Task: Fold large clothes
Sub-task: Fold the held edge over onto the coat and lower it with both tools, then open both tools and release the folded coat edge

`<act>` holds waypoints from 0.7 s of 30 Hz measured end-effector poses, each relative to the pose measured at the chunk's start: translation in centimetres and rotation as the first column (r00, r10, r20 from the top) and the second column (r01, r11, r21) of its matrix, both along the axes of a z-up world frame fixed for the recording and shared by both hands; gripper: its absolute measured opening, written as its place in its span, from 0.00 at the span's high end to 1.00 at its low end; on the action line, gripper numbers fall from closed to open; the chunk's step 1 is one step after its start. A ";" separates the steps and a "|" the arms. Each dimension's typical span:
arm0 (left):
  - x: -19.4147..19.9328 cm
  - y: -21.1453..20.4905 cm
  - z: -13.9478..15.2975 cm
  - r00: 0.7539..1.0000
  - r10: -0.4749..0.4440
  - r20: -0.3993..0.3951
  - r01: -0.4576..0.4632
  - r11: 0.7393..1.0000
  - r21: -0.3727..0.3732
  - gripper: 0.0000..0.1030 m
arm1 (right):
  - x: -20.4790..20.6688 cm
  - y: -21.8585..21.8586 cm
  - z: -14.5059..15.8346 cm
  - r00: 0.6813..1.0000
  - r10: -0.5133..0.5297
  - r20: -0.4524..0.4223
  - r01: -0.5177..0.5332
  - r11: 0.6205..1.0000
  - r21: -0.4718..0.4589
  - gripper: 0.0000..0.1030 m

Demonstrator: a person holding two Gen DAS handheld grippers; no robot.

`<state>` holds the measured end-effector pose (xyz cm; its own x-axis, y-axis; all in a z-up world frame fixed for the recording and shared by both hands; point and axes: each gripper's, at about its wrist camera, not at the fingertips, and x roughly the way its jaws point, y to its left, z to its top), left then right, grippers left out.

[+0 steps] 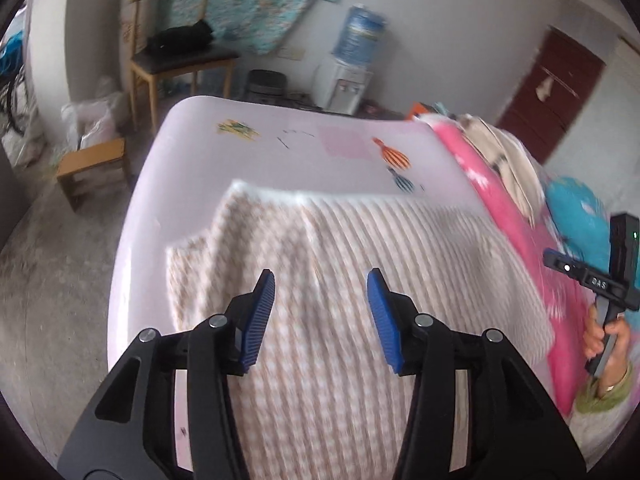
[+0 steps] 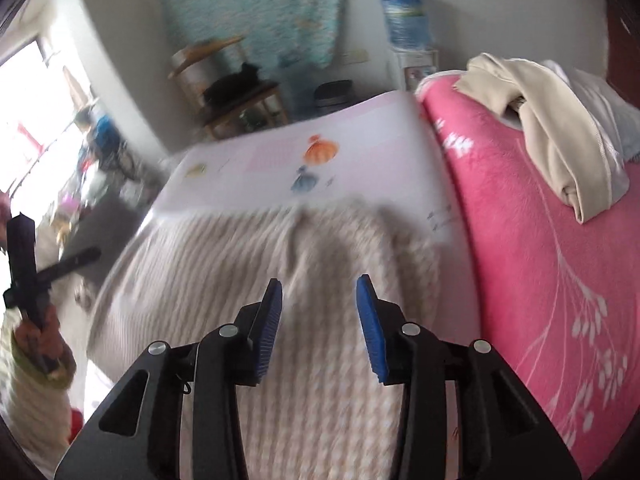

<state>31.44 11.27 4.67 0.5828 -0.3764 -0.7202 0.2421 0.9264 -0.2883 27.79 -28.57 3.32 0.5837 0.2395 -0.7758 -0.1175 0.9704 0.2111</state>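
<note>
Both fingers above checked garment

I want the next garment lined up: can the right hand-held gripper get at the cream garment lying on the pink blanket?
Probably yes. The right hand-held gripper is open and holds nothing, and the cream garment lies uncovered on the pink floral blanket, to its right, with nothing between them.

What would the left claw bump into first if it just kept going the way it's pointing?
Most likely the beige checked garment spread on the pale table. The left claw is open, with only that cloth ahead; how far above it sits is unclear.
</note>
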 end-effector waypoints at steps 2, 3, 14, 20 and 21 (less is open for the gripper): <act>-2.0 -0.5 -2.1 0.999 -0.009 -0.040 0.009 1.000 -0.006 0.55 | -1.8 -0.4 -2.1 0.999 -0.012 -0.053 0.012 1.000 0.006 0.63; -2.7 -0.3 -3.8 0.996 0.003 -0.086 -0.002 1.000 0.007 0.55 | -2.1 -1.0 -3.8 0.994 -0.046 -0.099 0.046 0.999 -0.001 0.63; -7.1 3.0 -3.5 0.996 0.093 0.003 -0.093 0.994 0.056 0.55 | -6.2 -0.6 -2.4 0.994 -0.091 -0.053 0.089 0.995 -0.037 0.60; -8.4 3.0 -6.5 0.987 0.154 -0.038 -0.142 0.965 0.222 0.55 | -7.8 -0.8 -5.0 0.984 -0.126 -0.127 0.108 0.985 -0.136 0.58; -8.9 3.1 -5.7 0.987 0.159 -0.017 -0.151 0.964 0.217 0.55 | -7.8 -0.4 -4.0 0.986 -0.131 -0.107 0.114 0.982 -0.148 0.58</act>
<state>22.57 14.35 -1.01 0.5954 -0.1185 -0.7947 0.0840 0.9928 -0.0850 19.94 -28.93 -0.72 0.5059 0.0548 -0.8609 0.0216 0.9969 0.0761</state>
